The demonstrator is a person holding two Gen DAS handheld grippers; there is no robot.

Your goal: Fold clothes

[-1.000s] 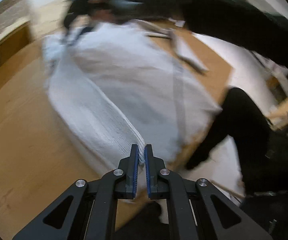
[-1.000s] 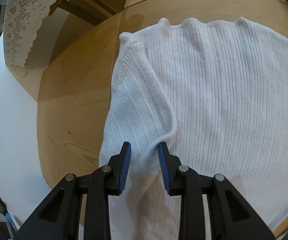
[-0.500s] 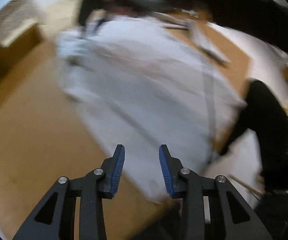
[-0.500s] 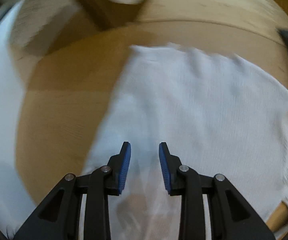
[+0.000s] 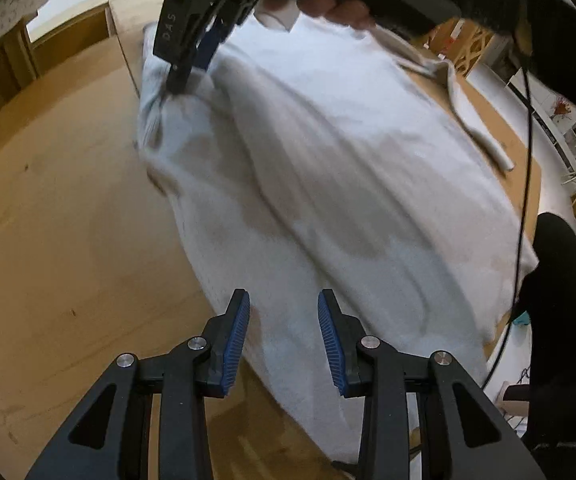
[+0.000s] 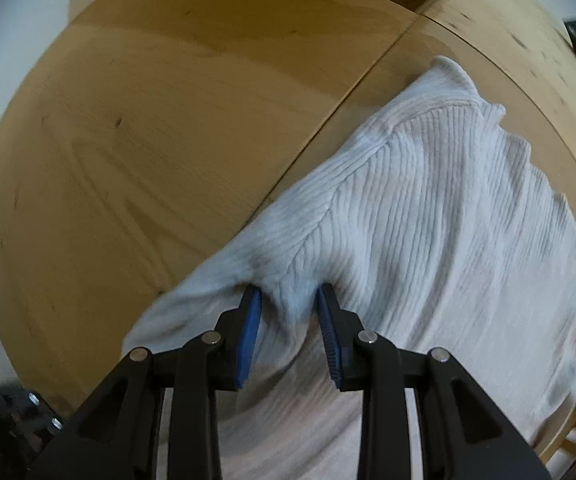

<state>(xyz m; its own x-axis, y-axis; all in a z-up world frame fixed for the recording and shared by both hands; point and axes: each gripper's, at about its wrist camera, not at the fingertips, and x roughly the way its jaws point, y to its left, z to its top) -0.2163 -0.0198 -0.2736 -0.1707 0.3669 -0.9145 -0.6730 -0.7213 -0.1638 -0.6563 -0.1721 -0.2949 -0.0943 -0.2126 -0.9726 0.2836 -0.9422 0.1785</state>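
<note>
White ribbed sweater (image 5: 348, 168) lay on wooden tabletop (image 5: 55, 220), left tool (image 5: 283, 336) spread above hem at 6 o'clock, right tool (image 6: 288, 330) spread, straddling a raised fold.

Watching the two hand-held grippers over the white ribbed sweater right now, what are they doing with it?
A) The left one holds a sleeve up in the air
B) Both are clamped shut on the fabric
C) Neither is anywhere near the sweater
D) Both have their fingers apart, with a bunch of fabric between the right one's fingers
D: the left gripper is open above the sweater, and the right gripper is open around a bunched ridge of knit.
</note>
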